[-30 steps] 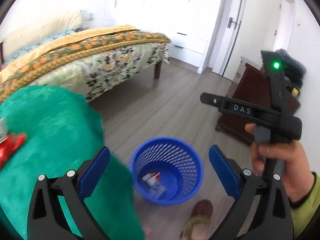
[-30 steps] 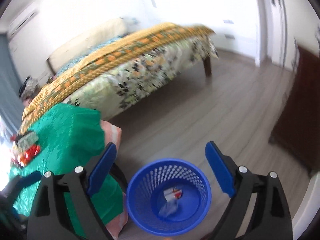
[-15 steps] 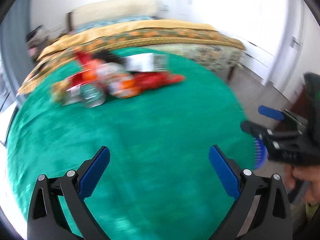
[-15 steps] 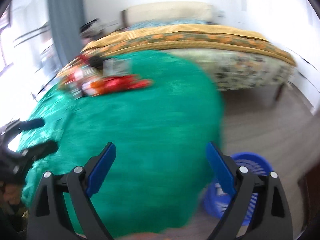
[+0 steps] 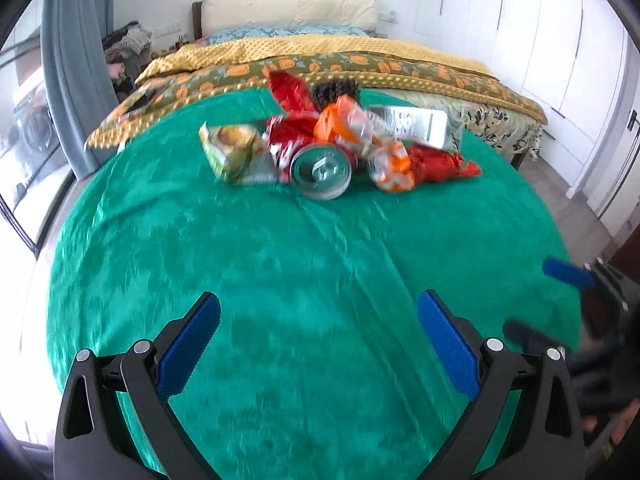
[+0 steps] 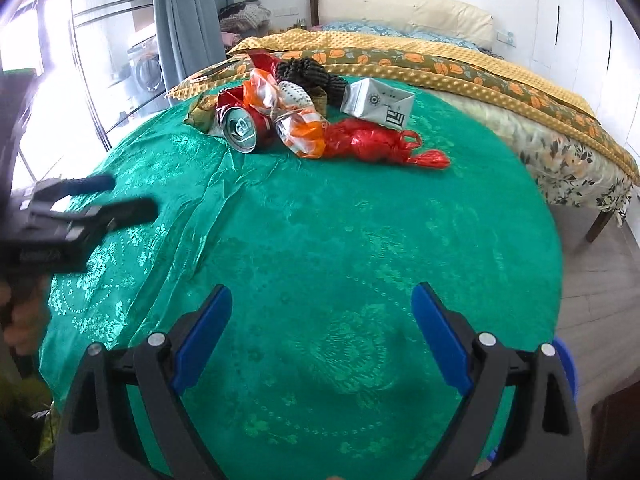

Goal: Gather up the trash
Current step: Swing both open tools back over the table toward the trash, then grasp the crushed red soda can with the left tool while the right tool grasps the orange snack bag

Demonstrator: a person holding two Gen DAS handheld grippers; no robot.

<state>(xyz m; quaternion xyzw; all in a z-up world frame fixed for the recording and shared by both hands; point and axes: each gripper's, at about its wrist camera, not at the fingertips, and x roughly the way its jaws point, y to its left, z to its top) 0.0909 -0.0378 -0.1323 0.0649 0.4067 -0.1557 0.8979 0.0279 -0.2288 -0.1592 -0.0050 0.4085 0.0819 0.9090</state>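
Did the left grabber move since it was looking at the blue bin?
Yes. The left gripper swung away from the bin on the floor and now points at the green tablecloth.

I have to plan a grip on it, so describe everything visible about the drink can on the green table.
The drink can is red-sided metal with a silver end, and it looks dented. It lies on its side on the green tablecloth, its round end with the pull tab facing the cameras. It sits at the left of the trash pile, seemingly touching the orange-and-white wrapper and the crumpled packets behind. Neither claw touches it.
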